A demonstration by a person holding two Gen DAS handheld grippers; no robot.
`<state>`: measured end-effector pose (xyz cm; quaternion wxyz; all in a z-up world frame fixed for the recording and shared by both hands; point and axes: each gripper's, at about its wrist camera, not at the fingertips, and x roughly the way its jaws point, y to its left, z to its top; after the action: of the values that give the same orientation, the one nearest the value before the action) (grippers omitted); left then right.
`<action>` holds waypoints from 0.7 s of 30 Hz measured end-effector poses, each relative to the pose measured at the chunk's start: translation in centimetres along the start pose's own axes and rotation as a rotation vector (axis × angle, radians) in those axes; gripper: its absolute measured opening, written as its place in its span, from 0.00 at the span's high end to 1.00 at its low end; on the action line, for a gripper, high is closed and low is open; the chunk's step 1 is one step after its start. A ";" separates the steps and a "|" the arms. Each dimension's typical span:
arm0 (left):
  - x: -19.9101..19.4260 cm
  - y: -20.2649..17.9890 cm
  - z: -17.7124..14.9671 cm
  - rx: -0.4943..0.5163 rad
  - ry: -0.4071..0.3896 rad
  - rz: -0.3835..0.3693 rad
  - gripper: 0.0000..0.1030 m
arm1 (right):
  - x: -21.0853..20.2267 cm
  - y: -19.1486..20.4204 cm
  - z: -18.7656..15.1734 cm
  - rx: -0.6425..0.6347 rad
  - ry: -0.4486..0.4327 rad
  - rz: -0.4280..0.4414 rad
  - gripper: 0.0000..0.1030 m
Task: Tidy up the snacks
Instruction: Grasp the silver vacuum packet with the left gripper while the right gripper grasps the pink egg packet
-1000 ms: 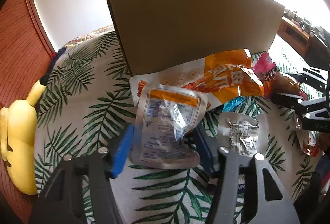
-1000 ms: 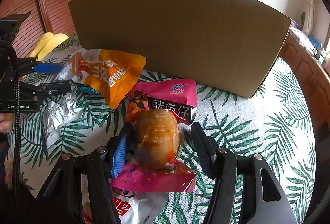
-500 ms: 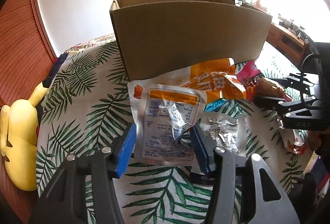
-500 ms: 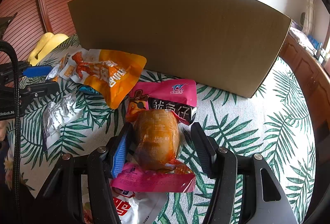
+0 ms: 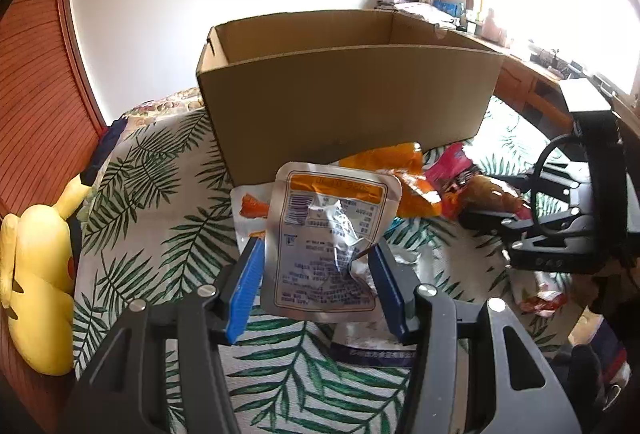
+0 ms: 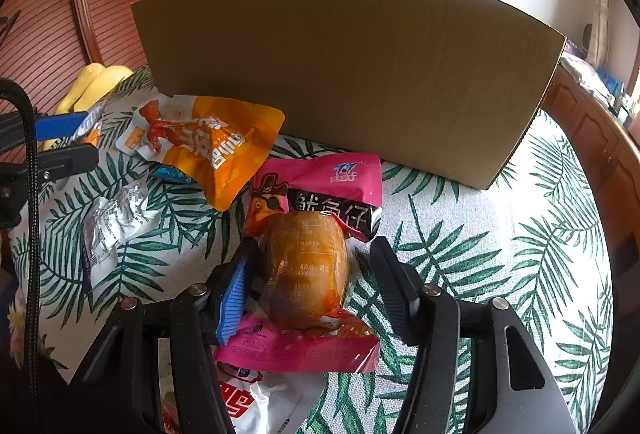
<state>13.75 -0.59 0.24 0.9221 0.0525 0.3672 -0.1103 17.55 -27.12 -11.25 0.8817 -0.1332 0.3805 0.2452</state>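
Observation:
My left gripper (image 5: 316, 246) is shut on a silver pouch with an orange band (image 5: 332, 234) and holds it upright above the leaf-print cover, in front of the open cardboard box (image 5: 348, 102). In the right wrist view an orange-brown sealed snack (image 6: 306, 266) lies on a pink packet (image 6: 332, 178) between the jaws of my right gripper (image 6: 314, 248). Those jaws are closing. The left pad touches the snack and a narrow gap shows on the right side. The box (image 6: 344, 74) stands just behind.
An orange packet (image 6: 216, 150), a crumpled silver packet (image 6: 116, 222) and a white-and-red packet (image 6: 248, 398) lie on the leaf-print cover (image 6: 480, 234). A yellow plush toy (image 5: 36, 274) lies at the left by the wooden panel. A wooden desk (image 5: 532, 90) stands at the right.
My left gripper has risen with the silver pouch, and the inside of the box has come into view. The right jaws have narrowed slightly around the orange-brown snack.

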 end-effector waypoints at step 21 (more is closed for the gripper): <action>-2.2 -3.0 1.6 0.001 -0.060 -0.058 0.48 | -2.8 -1.9 -1.1 0.068 -0.133 -0.010 0.57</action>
<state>12.53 -3.39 2.91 0.9291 0.0390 0.3405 -0.1390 16.23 -30.14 -9.83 0.9103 -0.0886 0.3285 0.2359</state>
